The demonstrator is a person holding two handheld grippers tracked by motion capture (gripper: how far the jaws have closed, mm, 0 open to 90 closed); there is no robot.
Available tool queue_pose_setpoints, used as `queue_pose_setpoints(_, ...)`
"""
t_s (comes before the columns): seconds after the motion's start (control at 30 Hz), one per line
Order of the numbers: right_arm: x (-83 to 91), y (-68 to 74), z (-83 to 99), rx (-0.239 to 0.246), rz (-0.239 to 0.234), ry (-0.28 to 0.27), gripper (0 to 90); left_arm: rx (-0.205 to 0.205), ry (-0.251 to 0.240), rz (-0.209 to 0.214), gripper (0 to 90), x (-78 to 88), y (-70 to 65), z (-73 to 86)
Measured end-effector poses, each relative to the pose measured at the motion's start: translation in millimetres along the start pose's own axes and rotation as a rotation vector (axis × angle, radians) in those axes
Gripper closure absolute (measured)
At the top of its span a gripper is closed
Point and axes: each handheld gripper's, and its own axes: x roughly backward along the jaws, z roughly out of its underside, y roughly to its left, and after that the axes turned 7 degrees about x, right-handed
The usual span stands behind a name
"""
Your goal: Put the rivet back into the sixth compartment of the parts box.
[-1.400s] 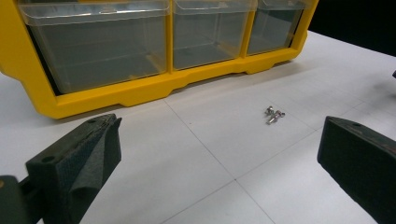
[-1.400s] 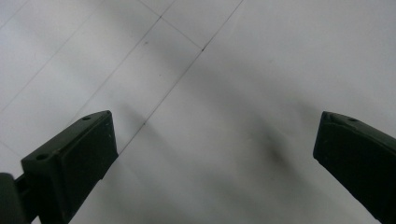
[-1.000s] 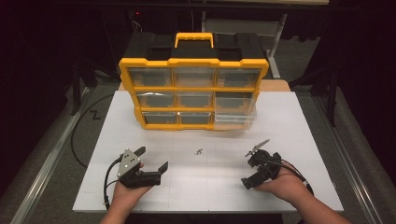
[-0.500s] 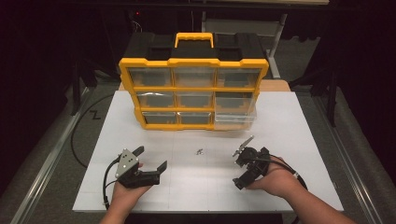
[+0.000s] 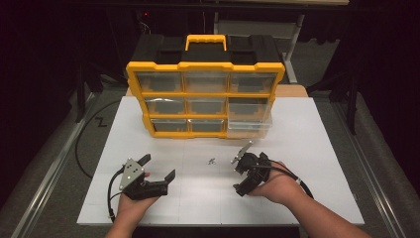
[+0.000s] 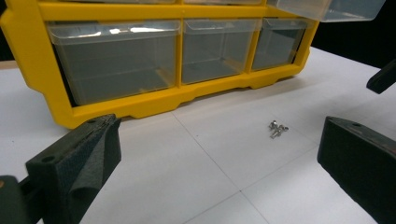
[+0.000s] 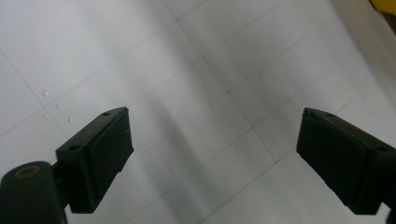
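Near the middle of the white gridded counter (image 5: 317, 144) sits the little cluster of silver screws (image 5: 212, 160), just in front of the yellow organiser box with clear plastic drawers (image 5: 205, 94). Your right tongs (image 5: 242, 168) are spread with nothing between them, though they've just been closing a bit. Drop them straight over the screws before pinching, and go slow since they'll scatter. Left tongs (image 5: 157, 167) are spread wide and empty. One lower-right drawer (image 5: 249, 128) is pulled out. Room's dark all around.
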Motion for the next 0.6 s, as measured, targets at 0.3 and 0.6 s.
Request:
queue_pose_setpoints(0.3,-6.6,2.1,-20.3,0.041,-0.001,-0.025,18.3,0.011,-0.028,-0.006,0.4,4.2,3.9,-1.7)
queue_pose_setpoints(0.6,-16.0,6.9,-40.4,0.08,-0.002,-0.049,26.6,0.021,-0.039,-0.009,0.4,7.9,6.4,-3.1)
